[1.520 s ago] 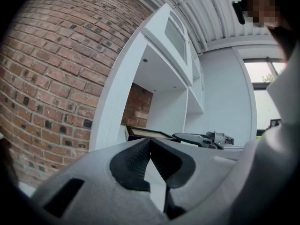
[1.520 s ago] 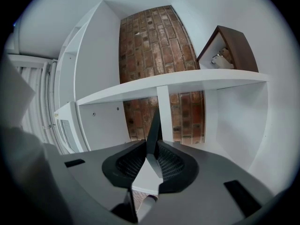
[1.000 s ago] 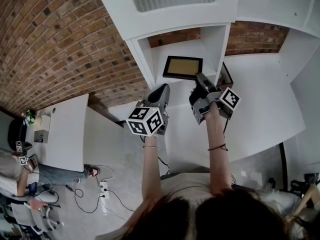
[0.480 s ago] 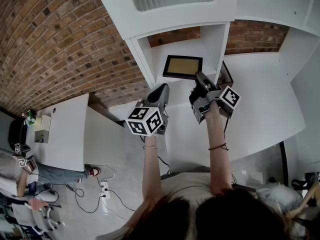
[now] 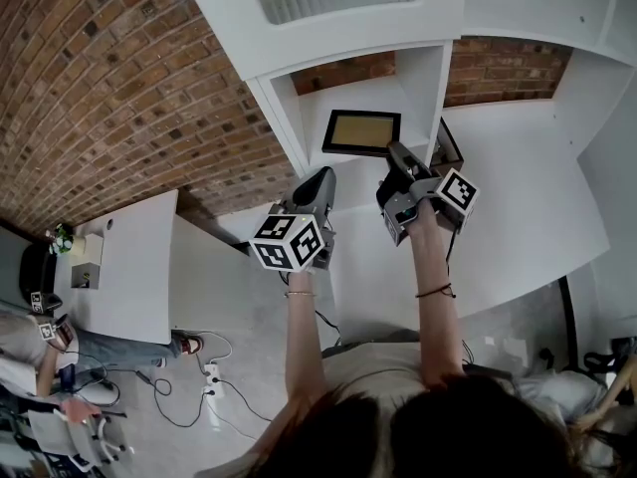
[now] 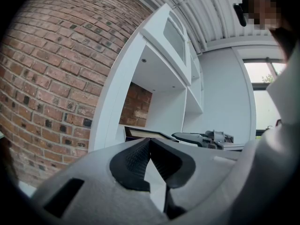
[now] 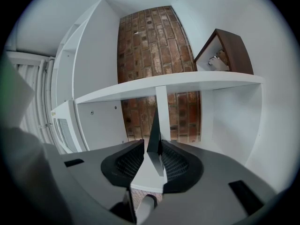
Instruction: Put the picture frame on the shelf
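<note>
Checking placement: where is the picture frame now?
In the head view, the picture frame sits inside the white shelf compartment, upper centre, beside its right divider.

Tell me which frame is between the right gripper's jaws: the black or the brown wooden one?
The black rectangular picture frame with the tan picture: the right gripper, jaws opening, straddles its edge. The brown wooden frame stands apart.

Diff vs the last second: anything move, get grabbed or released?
Right gripper jaws are opening, easing off the picture frame; its edge sits between them. Unchanged: the frame sits in the same shelf compartment, both grippers hold position, left gripper shut and empty.
</note>
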A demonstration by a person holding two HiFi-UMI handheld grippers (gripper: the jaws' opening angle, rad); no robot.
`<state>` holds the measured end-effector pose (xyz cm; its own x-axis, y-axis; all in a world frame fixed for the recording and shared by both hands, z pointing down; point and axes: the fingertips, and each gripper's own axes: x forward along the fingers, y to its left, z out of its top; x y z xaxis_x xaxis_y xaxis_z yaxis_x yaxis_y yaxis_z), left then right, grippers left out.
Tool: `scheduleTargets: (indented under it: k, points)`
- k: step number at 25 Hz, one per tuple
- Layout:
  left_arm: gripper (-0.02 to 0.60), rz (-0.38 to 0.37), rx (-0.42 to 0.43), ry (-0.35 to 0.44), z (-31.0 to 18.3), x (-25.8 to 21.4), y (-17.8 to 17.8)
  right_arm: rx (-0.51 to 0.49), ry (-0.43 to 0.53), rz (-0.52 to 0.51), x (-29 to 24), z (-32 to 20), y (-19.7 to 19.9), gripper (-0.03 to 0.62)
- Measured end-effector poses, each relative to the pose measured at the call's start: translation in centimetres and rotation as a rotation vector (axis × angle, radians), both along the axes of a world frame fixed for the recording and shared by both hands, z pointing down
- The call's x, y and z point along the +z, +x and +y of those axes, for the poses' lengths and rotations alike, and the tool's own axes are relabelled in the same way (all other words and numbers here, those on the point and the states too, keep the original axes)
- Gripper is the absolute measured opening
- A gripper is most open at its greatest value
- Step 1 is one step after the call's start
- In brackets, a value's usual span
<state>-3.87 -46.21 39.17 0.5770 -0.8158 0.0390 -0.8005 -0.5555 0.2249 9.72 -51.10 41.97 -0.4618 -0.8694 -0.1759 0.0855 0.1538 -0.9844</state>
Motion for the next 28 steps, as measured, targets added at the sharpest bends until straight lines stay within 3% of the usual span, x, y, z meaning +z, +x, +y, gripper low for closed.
scheduleTargets:
  k: [11, 28]
  points:
    - [0.011, -0.001, 0.0, -0.006, 0.5, 0.0, 0.1, -0.033, -0.014, -0.014, 0.3, 0.7, -0.6, 0.106]
    - [0.011, 0.01, 0.002, -0.029, 2.7, 1.1, 0.3, -0.09, -0.024, -0.037, 1.0, 3.6, -1.3, 0.09]
